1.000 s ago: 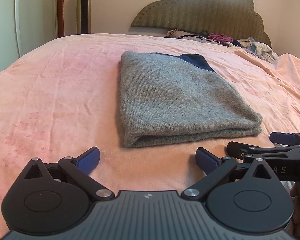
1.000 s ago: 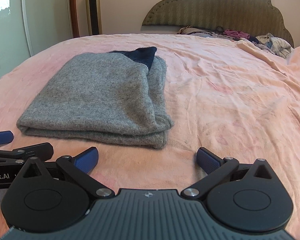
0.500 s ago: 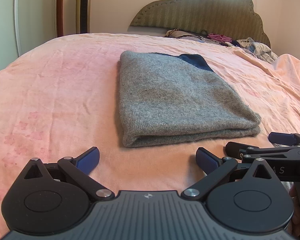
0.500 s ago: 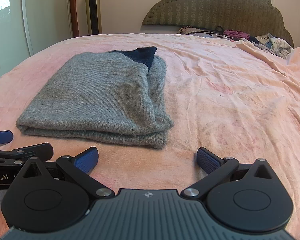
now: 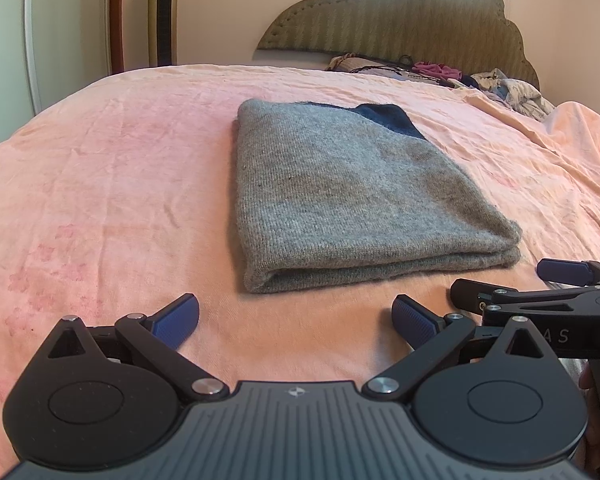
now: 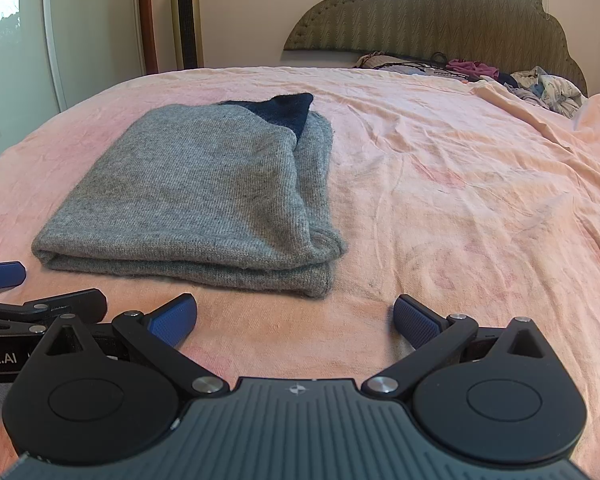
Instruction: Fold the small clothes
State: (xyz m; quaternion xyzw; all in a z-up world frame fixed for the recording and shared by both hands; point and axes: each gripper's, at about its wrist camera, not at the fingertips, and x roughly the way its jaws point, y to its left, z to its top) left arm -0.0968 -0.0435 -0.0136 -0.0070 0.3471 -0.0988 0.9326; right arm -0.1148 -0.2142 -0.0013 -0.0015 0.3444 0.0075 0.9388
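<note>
Pink, wrinkled bedsheet (image 5: 100,184) fills the whole lower scene, a big bed with a scalloped olive headboard (image 5: 412,12) at the far end and a loose heap of clothes (image 5: 500,88) dumped along its foot, over on the right. Dead centre on the sheet sits the grey knit sweater (image 5: 340,200), folded into a tidy stacked rectangle, fold edge facing the cameras, a dark navy patch (image 5: 388,118) peeking out at its far end. From the right wrist view the same sweater (image 6: 204,192) lies left of centre, layers visible along its near edge and its right side. Left gripper (image 5: 296,318) sits just short of the sweater's near edge, blue pads spread wide apart, nothing between them, not touching the cloth. Right gripper (image 6: 296,318) is the same story: fingers splayed wide, empty, hovering over bare sheet just in front of the sweater's near right corner. Each tool shows in the other's view, the right gripper (image 5: 540,284) poking in at the left camera's right edge, the two held side by side. Against the back wall stands a tall gold tower fan (image 6: 186,16), beside a reddish-brown door frame (image 6: 147,16)
</note>
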